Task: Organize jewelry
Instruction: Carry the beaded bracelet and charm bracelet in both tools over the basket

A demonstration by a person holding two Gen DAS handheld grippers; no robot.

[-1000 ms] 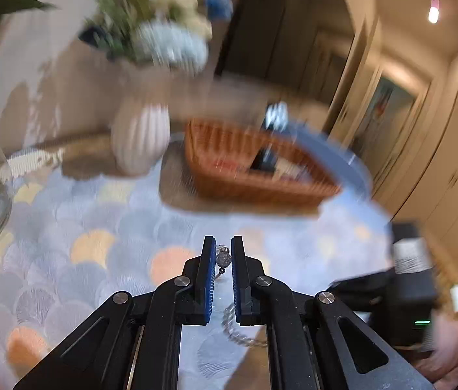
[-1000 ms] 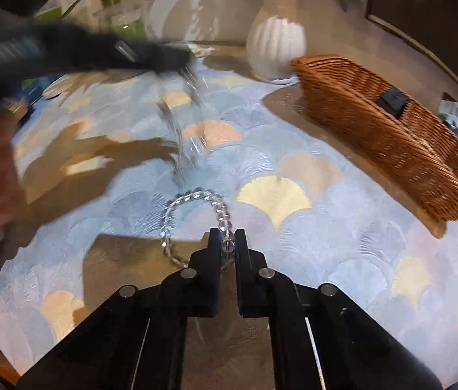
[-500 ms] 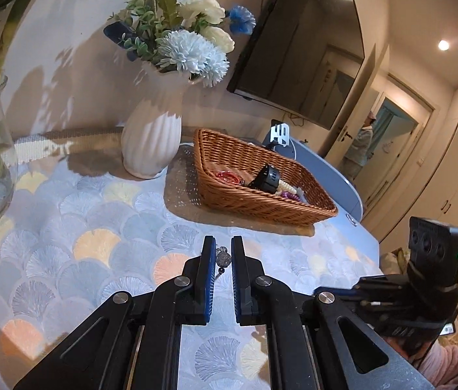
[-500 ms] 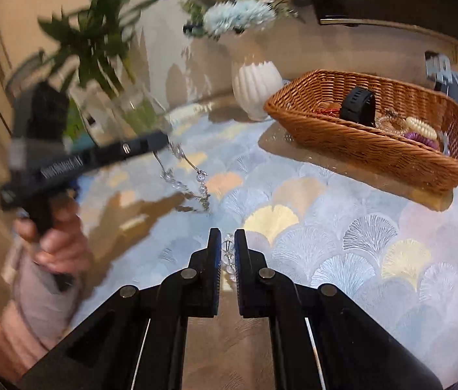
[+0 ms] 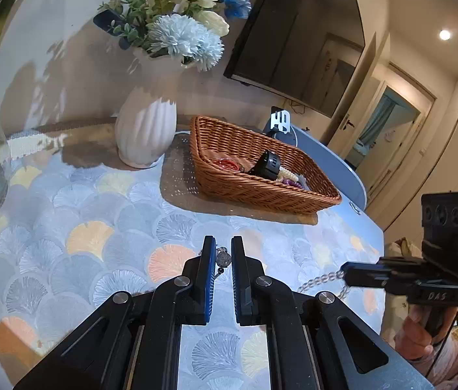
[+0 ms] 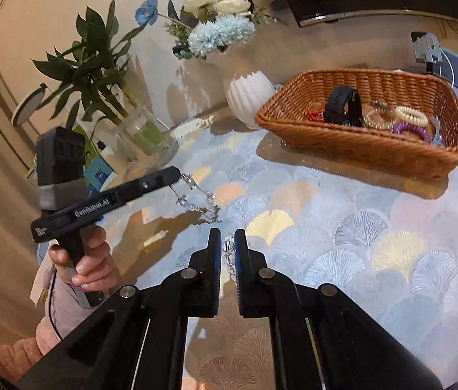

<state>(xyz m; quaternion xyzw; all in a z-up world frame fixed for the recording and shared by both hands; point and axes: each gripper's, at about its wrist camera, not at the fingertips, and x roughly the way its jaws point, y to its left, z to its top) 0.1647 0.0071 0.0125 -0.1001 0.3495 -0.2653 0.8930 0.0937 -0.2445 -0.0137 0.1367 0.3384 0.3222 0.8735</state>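
Bead chain (image 6: 196,203) strung in air above worktop (image 6: 342,214), short of basket (image 6: 359,143); one end pinched in left tool (image 5: 222,256), other in right tool (image 6: 228,247), both narrow.

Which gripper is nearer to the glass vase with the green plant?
Left. The left gripper is close by the glass vase; the right gripper is farther off, toward the basket side.
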